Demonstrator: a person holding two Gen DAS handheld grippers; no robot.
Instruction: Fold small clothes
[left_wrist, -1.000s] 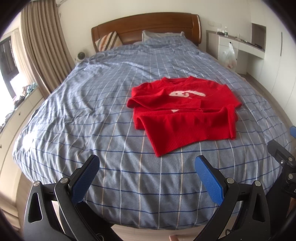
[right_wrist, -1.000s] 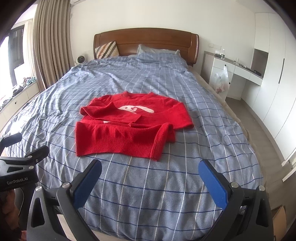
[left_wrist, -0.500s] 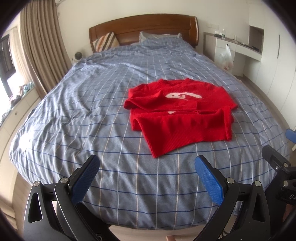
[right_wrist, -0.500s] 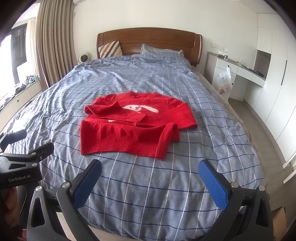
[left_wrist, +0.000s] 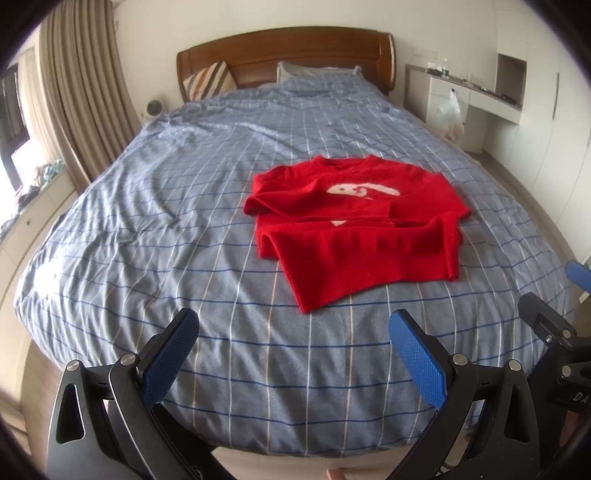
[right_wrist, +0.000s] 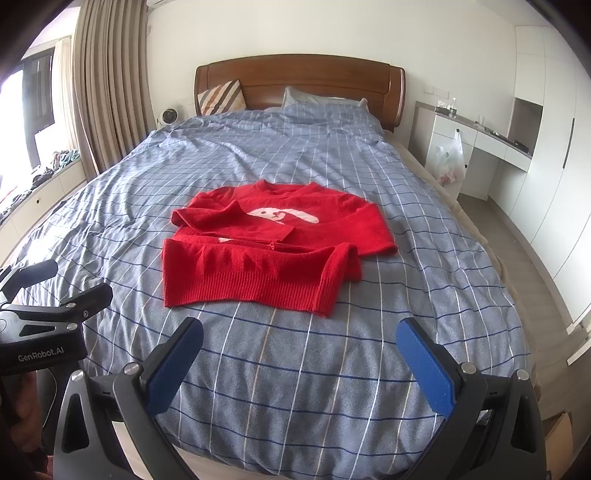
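Observation:
A small red sweater with a white motif lies partly folded on the blue checked bed cover; both sleeves are folded in and the hem is turned up. It also shows in the right wrist view. My left gripper is open and empty, above the foot of the bed, well short of the sweater. My right gripper is open and empty, also back from the sweater. Each gripper shows at the edge of the other's view.
A wooden headboard and pillows are at the far end. Curtains and a window ledge stand on the left. A white desk with a hanging plastic bag and wardrobes stand on the right.
Both grippers have drawn back and risen slightly from the bed; the sweater looks a little farther away. The sweater itself has not moved. Both stay open.

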